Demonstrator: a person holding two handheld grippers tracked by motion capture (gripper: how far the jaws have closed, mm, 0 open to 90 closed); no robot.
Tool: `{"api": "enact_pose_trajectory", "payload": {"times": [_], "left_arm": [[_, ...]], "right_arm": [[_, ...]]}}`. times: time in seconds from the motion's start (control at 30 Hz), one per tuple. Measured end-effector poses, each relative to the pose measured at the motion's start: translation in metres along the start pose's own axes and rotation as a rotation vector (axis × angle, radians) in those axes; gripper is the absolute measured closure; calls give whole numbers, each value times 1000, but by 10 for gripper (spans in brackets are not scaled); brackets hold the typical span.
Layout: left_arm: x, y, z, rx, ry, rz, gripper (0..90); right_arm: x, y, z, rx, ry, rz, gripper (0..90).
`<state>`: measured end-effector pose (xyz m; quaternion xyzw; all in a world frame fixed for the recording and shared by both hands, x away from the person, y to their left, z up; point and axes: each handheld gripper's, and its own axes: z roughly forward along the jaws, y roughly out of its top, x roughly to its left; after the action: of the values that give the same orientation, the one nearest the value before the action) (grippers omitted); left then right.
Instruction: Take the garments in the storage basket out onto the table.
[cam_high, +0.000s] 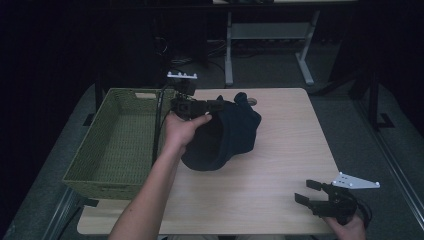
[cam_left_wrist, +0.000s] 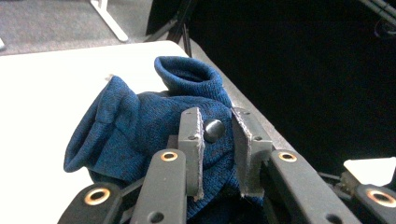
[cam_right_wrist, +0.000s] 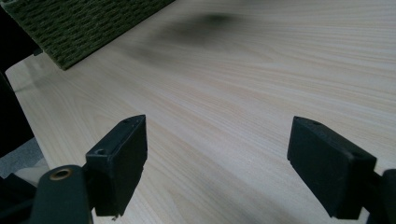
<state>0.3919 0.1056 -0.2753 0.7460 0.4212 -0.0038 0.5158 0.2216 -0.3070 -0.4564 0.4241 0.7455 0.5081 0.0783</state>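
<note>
Left gripper (cam_high: 218, 104) pinches a fold of the blue sweater (cam_high: 227, 135); right gripper (cam_high: 311, 191) rests, jaws wide apart. The thin pinch may slip before reaching the basket (cam_high: 116, 142) at left.

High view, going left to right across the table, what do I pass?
Green woven basket → left gripper → dark blue knitted garment → right gripper.
</note>
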Motion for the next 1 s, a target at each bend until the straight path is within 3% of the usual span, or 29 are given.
{"api": "enact_pose_trajectory", "payload": {"times": [0.2,0.53,0.73,1.0], "left_arm": [[10,-21,27,44,-9,-39,747],[21,-54,54,85,-29,-82,745],[25,-72,65,111,-44,-97,740],[33,-85,68,133,-13,-96,723]], "right_arm": [[1,0,0,3,1,1,197],[0,2,-1,-9,6,6,197],[3,2,3,0,9,-3,197],[6,3,6,5,11,-7,197]]}}
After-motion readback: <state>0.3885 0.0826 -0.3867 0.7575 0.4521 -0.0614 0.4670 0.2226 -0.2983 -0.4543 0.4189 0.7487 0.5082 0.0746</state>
